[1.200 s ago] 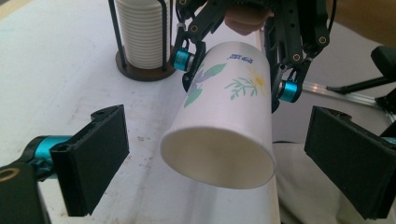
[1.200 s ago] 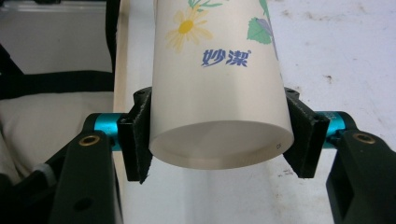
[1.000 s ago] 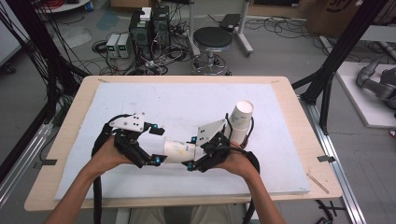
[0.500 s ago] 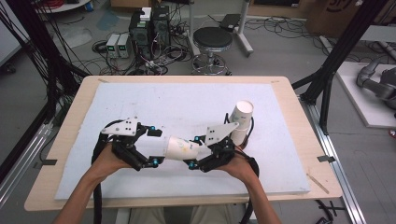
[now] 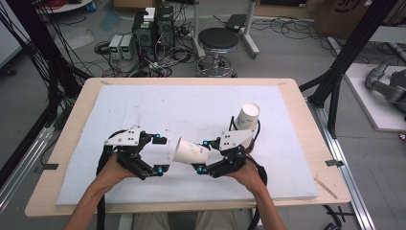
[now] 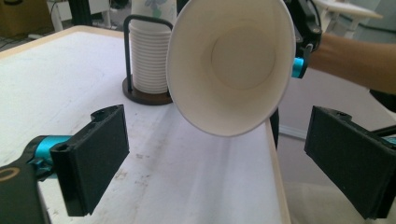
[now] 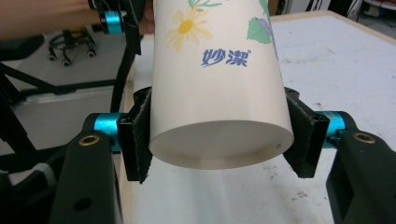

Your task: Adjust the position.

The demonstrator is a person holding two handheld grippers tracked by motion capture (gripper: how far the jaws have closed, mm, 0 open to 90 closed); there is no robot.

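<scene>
Separation between my two claws is what has changed: half a second ago the left gripper (image 5: 159, 154) sat almost against the paper cup's (image 5: 190, 151) rim, and now it has backed off to the left, leaving the cup's open mouth facing it across a gap. Its jaws stand wide apart with nothing between them. I read that as either a handover not yet made or a release after one; from these pictures I cannot say which, but the cup is plainly not in the left claw's charge.

To the right, the right gripper (image 5: 202, 155) carries the cup on its side, clamped near the base, with the mouth pointing away from the claw towards the left one. Behind the right claw stands the stack of paper cups (image 5: 246, 116) in its holder.

From the left gripper view I look straight into the cup's (image 6: 232, 63) white, empty interior, floating above and between my open jaws, and I see the stack (image 6: 150, 56) standing in a black wire holder (image 6: 144, 91) on a round base. The right gripper view gives me what neither of the others does: both pads pressed against the cup's (image 7: 219, 93) wall, its flat bottom towards the camera, and the daisy print with blue lettering.
</scene>
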